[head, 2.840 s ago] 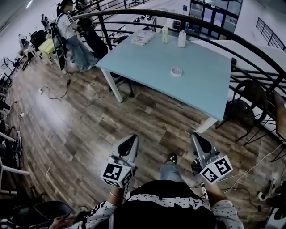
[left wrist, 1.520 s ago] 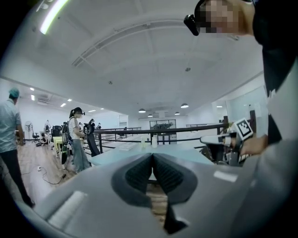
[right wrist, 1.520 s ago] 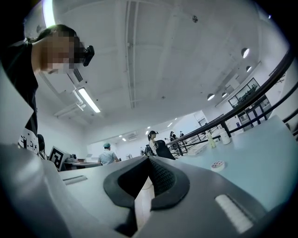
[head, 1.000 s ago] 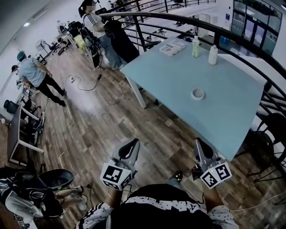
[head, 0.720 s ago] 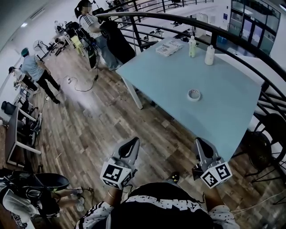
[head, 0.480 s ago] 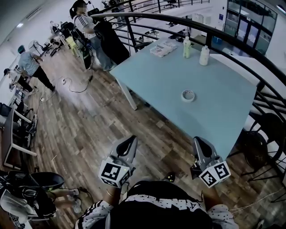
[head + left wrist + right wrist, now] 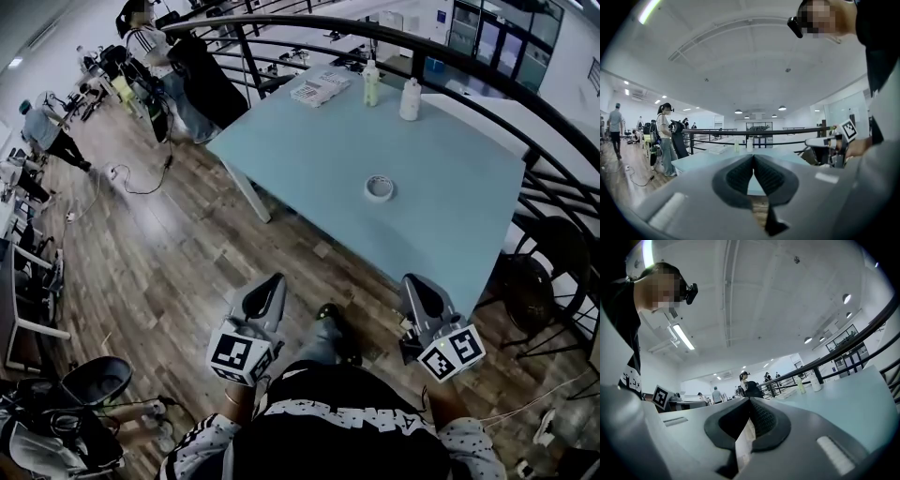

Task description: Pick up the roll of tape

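Note:
The roll of tape (image 7: 379, 188), a small white ring, lies flat on the light blue table (image 7: 309, 141), toward its near right part. Both grippers are held low over the wooden floor, close to the person's body and well short of the table. My left gripper (image 7: 269, 284) points at the table, jaws pressed together with nothing between them. My right gripper (image 7: 414, 284) is likewise shut and empty. In the left gripper view the left gripper (image 7: 753, 157) faces the table's edge (image 7: 708, 159). I cannot make out the tape in either gripper view.
Two bottles (image 7: 371, 84) (image 7: 410, 98) and a flat white pack (image 7: 320, 89) stand at the table's far side. A dark curved railing (image 7: 450, 56) runs behind it, and a black chair (image 7: 539, 272) sits at the right. People (image 7: 141, 47) stand at the far left.
The table and tape have drawn nearer and slid left in the head view as the person walks toward them. Both grippers stay shut in front of the body.

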